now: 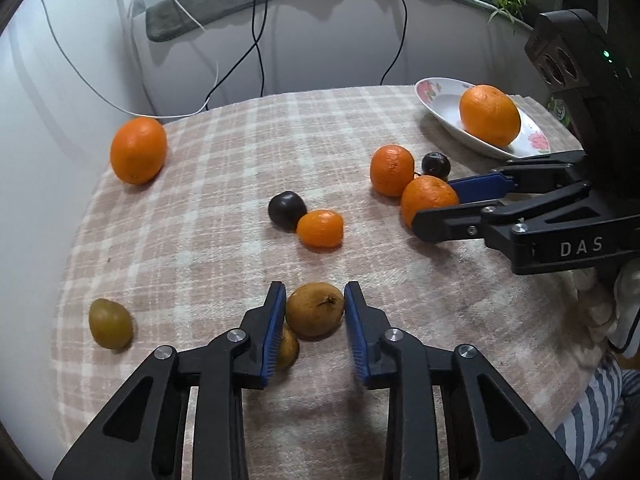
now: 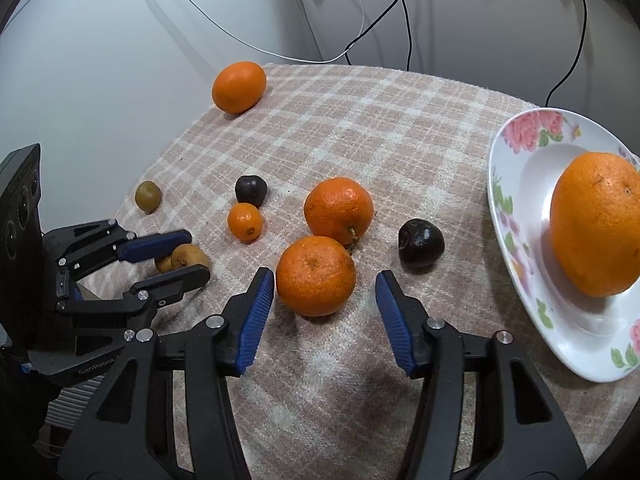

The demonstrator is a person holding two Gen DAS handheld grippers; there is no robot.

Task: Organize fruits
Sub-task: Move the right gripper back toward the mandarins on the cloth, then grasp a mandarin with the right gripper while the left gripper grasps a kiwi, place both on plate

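My left gripper is open with a brown fruit between its blue pads; a second brown fruit lies half hidden under the left finger. My right gripper is open around a tangerine on the checked cloth, touching neither pad. A second tangerine sits just behind it. A floral plate at the right holds a large orange. In the left wrist view the right gripper straddles that tangerine.
A dark plum lies between the tangerines and the plate. A small orange and another plum sit mid-table. A green fruit and a large orange lie near the far left edge. Cables hang behind.
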